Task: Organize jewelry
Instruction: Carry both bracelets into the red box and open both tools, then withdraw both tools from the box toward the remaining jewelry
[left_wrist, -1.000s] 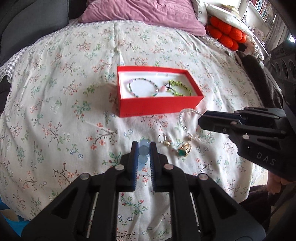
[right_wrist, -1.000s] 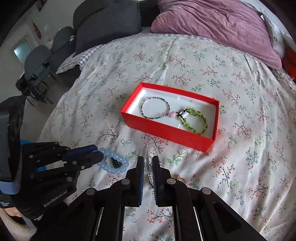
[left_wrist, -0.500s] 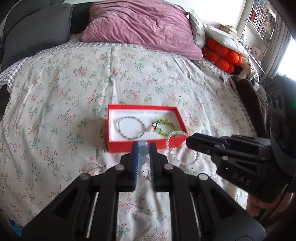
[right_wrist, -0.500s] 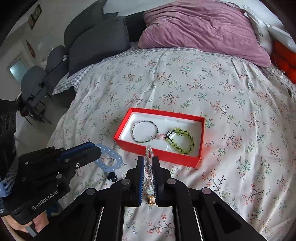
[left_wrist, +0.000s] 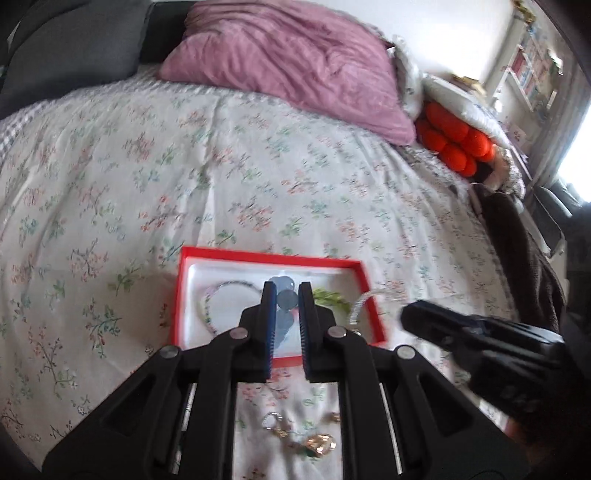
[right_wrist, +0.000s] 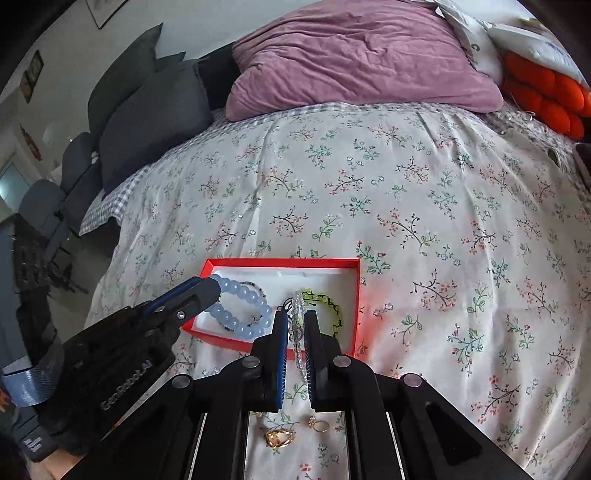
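Note:
A red box (left_wrist: 271, 256) (right_wrist: 354, 284) with a white lining lies on the floral bedspread. Inside lie a thin multicoloured bead bracelet (left_wrist: 210, 301) and a green bead bracelet (right_wrist: 328, 304) (left_wrist: 330, 296). My left gripper (left_wrist: 287, 291) (right_wrist: 212, 286) is shut on a pale blue bead bracelet (right_wrist: 242, 308) (left_wrist: 286, 297) that hangs over the box's left half. My right gripper (right_wrist: 296, 319) (left_wrist: 406, 314) is shut on a clear bead bracelet (right_wrist: 298, 332) (left_wrist: 360, 302), which hangs at the box's near right side.
Gold rings (right_wrist: 280, 437) (left_wrist: 319, 443) and small earrings (right_wrist: 319, 424) lie on the bedspread in front of the box. A mauve pillow (right_wrist: 362, 55), grey cushions (right_wrist: 147, 122) and an orange knitted cushion (left_wrist: 454, 142) sit at the head of the bed.
Both grippers have carried their bracelets forward from the bedspread to over the red box. The rings that lay ahead of the fingers are now beneath them.

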